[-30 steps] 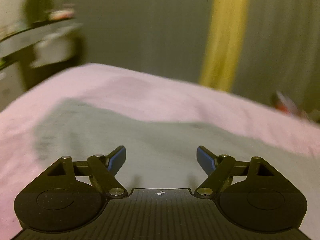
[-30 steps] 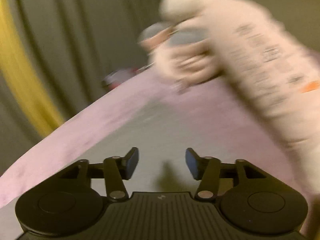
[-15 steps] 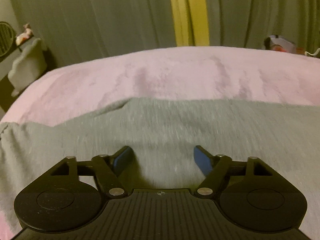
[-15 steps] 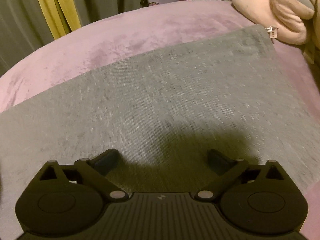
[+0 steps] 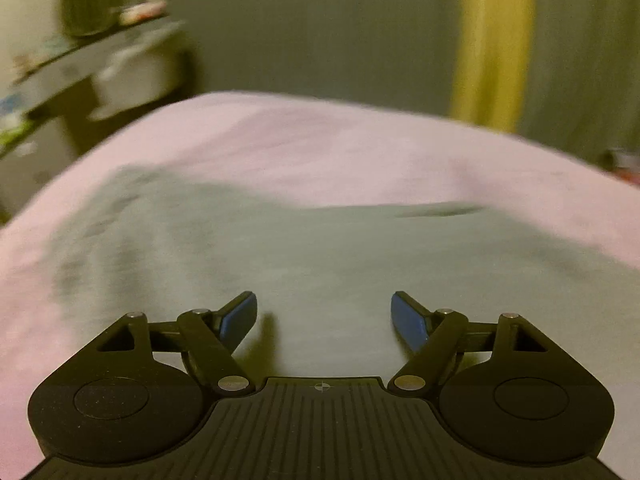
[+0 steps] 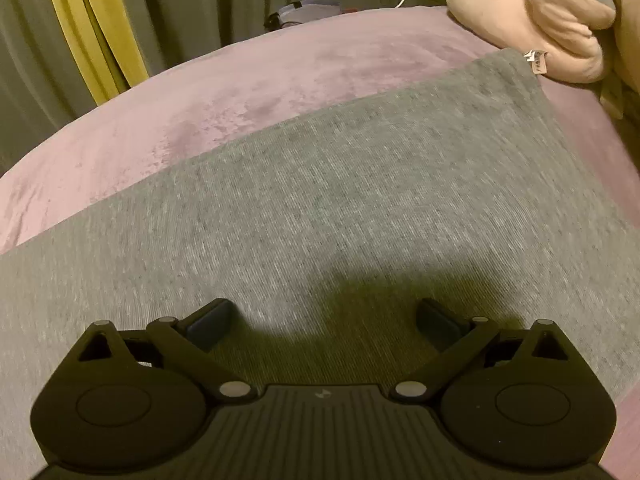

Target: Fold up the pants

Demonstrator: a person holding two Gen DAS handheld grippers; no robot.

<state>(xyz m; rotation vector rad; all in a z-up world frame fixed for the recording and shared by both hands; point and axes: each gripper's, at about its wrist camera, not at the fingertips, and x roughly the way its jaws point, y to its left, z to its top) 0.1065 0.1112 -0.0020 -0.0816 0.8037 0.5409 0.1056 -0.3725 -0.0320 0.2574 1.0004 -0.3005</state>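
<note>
Presently noted: grey pants spread flat on pink bed cover, filling the lower half of both views. Far edge running from 9 o'clock up to a corner at 1 o'clock in right view, just beside plush toy. In left view, blurred; cloth end toward 10 o'clock, one dark crease near 2 o'clock.

Left gripper: jaws apart but closing slightly, nothing between them, poised over cloth. Right gripper: jaws spread fully wide, nothing between, low over cloth with own shadow directly beneath. Contact with fabric cannot be told.

Handling, judged: soft knit, light, limp; no stiffness to hold shape, so likely to sag and drag when lifted at one point. Plush cover beneath likely to cling, so sliding inadvisable. Not fragile, not slippery.

Hold points, judged: pinch at edges or corners rather than mid-panel; far corner at 1 o'clock for right, cloth end at 10 o'clock for left. Lift both together to keep the fold line straight
</note>
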